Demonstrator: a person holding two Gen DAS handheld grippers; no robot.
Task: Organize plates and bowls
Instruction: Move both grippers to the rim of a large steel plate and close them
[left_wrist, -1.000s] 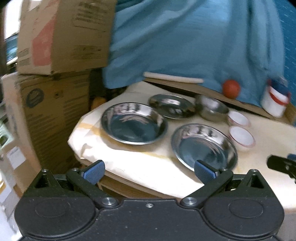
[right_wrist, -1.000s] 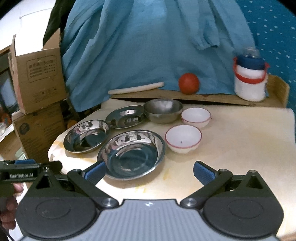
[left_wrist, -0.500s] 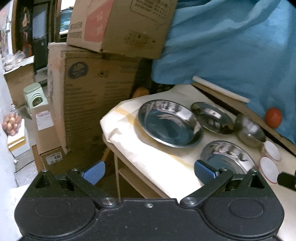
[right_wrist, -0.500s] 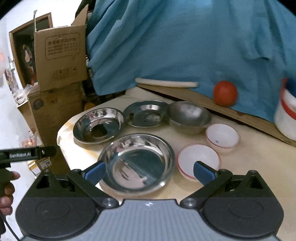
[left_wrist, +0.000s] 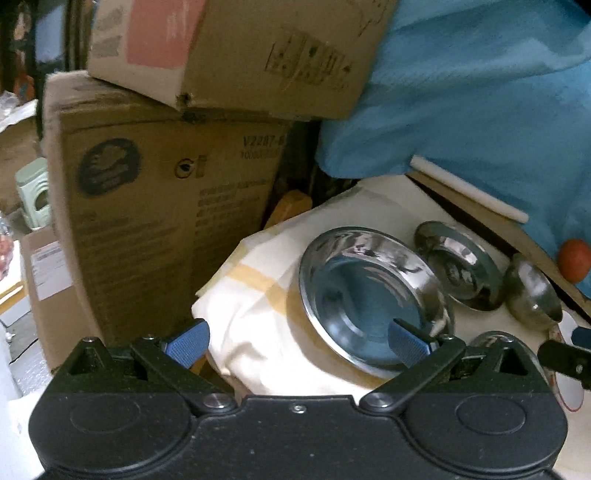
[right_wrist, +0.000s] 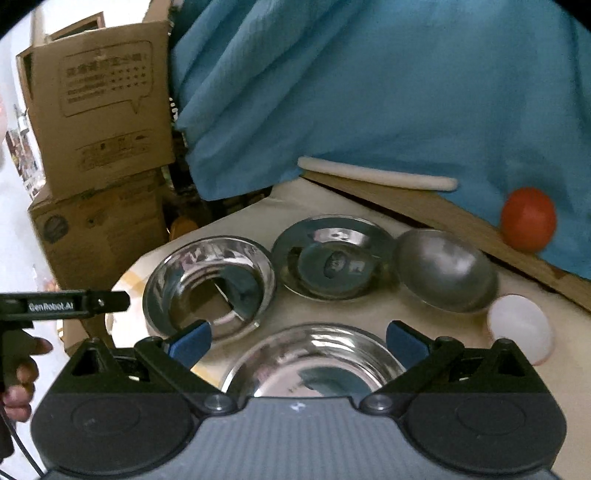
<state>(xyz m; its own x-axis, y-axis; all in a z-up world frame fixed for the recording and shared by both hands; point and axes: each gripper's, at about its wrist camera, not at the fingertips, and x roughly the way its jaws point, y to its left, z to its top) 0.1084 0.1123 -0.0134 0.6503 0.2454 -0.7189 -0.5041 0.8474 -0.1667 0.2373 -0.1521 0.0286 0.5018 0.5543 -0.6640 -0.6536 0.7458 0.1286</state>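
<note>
Three steel plates lie on a cloth-covered table (right_wrist: 480, 343). The nearest steel plate (right_wrist: 314, 362) sits between the fingers of my open right gripper (right_wrist: 297, 339). A second deep steel plate (right_wrist: 208, 288) (left_wrist: 369, 295) lies at the left edge, with a flatter steel plate (right_wrist: 332, 262) (left_wrist: 458, 269) behind it. A steel bowl (right_wrist: 447, 275) (left_wrist: 532, 295) stands to the right, and a white red-rimmed bowl (right_wrist: 521, 328) beside it. My open left gripper (left_wrist: 297, 341) hovers at the table's left corner, its right fingertip over the deep plate's near rim. Nothing is held.
Stacked cardboard boxes (left_wrist: 166, 192) (right_wrist: 99, 110) rise left of the table. Blue cloth (right_wrist: 369, 92) hangs behind. A wooden ledge (right_wrist: 461, 221) carries a white rod (right_wrist: 376, 173) and an orange ball (right_wrist: 528, 218). A hand (right_wrist: 22, 369) holds the left gripper's handle at the left edge.
Both grippers have moved in closer and lower. The left one swung further left toward the table corner and the boxes; the right one now straddles the near plate. Both stay open.
</note>
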